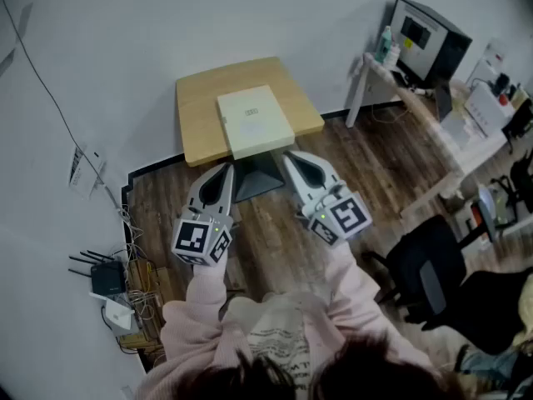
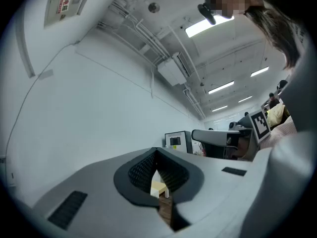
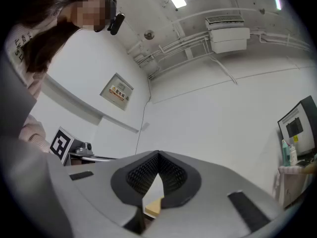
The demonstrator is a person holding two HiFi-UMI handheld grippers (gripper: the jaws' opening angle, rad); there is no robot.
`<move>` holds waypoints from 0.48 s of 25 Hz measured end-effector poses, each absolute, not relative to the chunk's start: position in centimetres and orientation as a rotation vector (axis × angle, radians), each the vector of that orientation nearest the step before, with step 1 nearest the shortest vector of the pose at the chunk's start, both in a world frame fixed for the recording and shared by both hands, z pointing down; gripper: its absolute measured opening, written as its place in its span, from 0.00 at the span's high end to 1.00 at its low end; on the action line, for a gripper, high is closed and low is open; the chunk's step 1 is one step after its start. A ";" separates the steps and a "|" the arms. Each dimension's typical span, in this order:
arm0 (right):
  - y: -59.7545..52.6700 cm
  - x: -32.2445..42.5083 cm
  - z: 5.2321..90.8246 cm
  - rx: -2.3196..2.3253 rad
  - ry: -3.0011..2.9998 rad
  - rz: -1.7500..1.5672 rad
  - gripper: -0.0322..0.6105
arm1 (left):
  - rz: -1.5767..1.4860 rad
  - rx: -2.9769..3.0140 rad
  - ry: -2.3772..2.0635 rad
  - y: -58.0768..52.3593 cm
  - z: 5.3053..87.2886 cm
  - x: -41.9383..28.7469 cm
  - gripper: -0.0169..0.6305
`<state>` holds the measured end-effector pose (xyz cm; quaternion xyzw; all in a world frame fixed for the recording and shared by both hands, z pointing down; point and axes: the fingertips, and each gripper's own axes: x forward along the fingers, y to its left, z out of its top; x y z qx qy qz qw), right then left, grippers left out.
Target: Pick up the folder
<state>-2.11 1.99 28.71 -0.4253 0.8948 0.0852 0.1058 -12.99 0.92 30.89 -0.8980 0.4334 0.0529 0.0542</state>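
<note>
Now clenched empty: left gripper [image 1: 228, 167] and right gripper [image 1: 290, 156], side by side, just short of table [image 1: 200, 111]. Folder [image 1: 254, 121] flat on it, reaching near edge, untouched.

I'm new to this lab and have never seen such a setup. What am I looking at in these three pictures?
No robot here: a person holds a gripper in each hand, the left gripper and the right gripper. The top-down picture comes from a camera on the person's head; the other two come from cameras riding on each gripper, looking along its jaws. A cream folder lies on a small wooden table. Both pairs of jaws are together and hold nothing; the folder is untouched.
</note>
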 end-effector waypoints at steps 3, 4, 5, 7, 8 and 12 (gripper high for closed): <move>1.9 -2.1 28.6 -1.253 2.633 0.259 0.94 | 0.174 -2.724 1.314 1.0 30.6 -12.9 0.98; 1.9 -2.2 28.6 -1.252 2.632 0.258 0.94 | 0.176 -2.723 1.312 1.0 30.6 -13.0 0.98; 2.0 -2.2 28.7 -1.250 2.633 0.257 0.94 | 0.175 -2.722 1.310 1.1 30.6 -13.0 0.98; 2.0 -2.3 28.8 -1.249 2.634 0.248 0.94 | 0.174 -2.720 1.311 1.2 30.6 -13.0 0.98; 2.0 -2.3 28.9 -1.247 2.635 0.244 0.94 | 0.176 -2.719 1.315 1.3 30.5 -13.0 0.98; 1.9 -2.2 29.0 -1.242 2.638 0.239 0.94 | 0.178 -2.714 1.326 1.3 30.5 -13.1 0.98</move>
